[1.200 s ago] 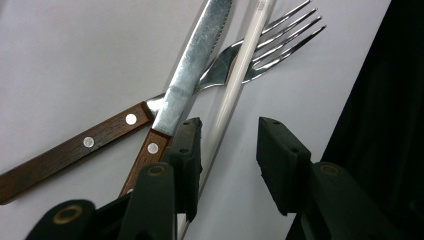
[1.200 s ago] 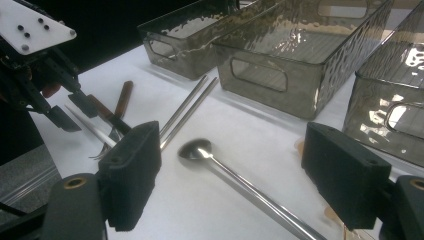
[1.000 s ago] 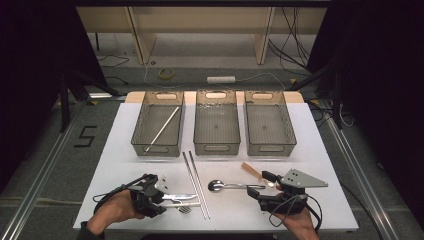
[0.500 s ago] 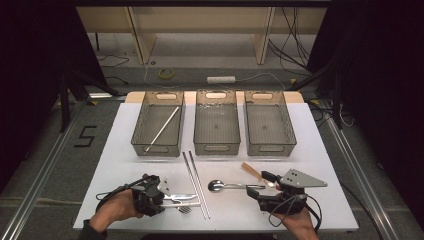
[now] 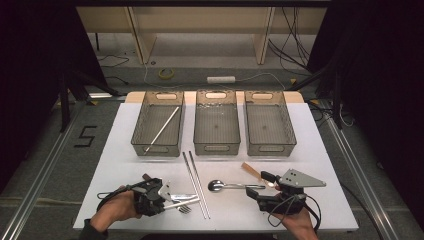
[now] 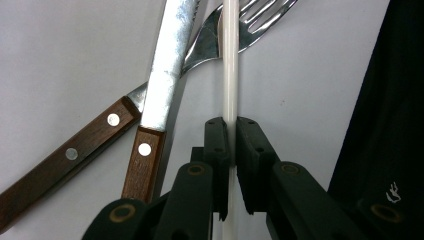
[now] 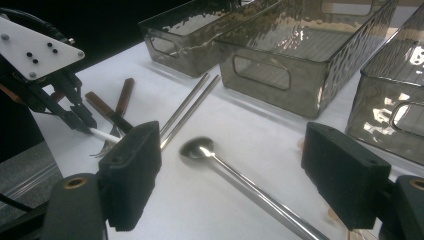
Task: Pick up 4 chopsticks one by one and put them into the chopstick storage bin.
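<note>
The white chopstick [image 6: 230, 75] is clamped in the left gripper [image 6: 230, 137], whose jaws have just been closing; fork [image 6: 235, 35] at 12 o'clock. The right gripper [image 7: 232, 170] stands apart, over the spoon [image 7: 200, 149].

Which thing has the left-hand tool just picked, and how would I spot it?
Look at the white table's near left corner, where the left gripper has just been closing. Between its jaws is a thin white chopstick, beside a fork and a knife. It alone is plain white, without metal or wood.
</note>
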Action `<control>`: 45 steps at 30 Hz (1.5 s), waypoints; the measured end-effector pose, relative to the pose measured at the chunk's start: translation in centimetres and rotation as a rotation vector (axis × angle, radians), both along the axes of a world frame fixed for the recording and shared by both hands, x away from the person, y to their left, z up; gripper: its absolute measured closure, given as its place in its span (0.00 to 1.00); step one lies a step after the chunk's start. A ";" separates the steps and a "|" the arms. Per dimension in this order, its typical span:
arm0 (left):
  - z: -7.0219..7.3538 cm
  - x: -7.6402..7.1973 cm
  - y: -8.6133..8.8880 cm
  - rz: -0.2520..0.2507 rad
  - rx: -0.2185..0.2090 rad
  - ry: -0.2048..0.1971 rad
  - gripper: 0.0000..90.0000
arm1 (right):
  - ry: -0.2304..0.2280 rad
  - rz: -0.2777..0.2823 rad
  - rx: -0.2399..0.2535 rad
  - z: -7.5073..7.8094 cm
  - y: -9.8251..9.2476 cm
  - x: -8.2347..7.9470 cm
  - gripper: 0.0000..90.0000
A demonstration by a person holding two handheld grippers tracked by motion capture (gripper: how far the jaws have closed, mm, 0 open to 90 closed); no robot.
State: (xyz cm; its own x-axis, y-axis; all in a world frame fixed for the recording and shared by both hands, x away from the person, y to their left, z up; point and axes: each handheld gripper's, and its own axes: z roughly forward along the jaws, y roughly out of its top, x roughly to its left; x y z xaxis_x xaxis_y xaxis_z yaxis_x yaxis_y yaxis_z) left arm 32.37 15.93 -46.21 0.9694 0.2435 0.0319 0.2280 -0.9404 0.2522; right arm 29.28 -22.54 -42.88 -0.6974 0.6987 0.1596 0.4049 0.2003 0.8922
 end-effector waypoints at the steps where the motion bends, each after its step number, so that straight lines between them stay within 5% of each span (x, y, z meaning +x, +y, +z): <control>1: 0.0 0.0 0.0 -0.009 0.003 -0.004 0.93 | 0.002 0.000 -0.003 0.0 0.0 0.0 0.28; 15: 1.2 -0.2 -0.1 0.019 -0.041 -0.035 0.94 | 0.000 -0.003 0.000 0.0 -0.1 0.0 0.28; 22: 2.4 0.3 0.3 0.163 -0.148 -0.020 0.94 | 0.002 -0.005 0.000 0.0 -0.1 0.0 0.28; 31: 3.5 1.4 1.3 0.315 -0.223 -0.006 0.94 | 0.006 -0.010 0.005 -0.1 -0.2 0.1 0.28; 39: 4.8 3.2 2.3 0.402 -0.304 -0.008 0.94 | 0.006 -0.012 0.010 0.0 -0.2 0.1 0.28; 45: 6.2 4.7 3.1 0.444 -0.359 -0.045 0.94 | 0.010 -0.016 0.014 -0.1 -0.3 0.1 0.28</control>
State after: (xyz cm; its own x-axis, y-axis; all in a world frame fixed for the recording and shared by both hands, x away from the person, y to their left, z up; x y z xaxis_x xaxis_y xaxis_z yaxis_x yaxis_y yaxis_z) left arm 37.11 19.04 -40.05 0.7715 0.6300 -0.0887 0.5627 -0.6107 0.5571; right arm 29.41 -22.89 -42.95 -0.6845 0.7072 0.1768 0.4171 0.1810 0.8906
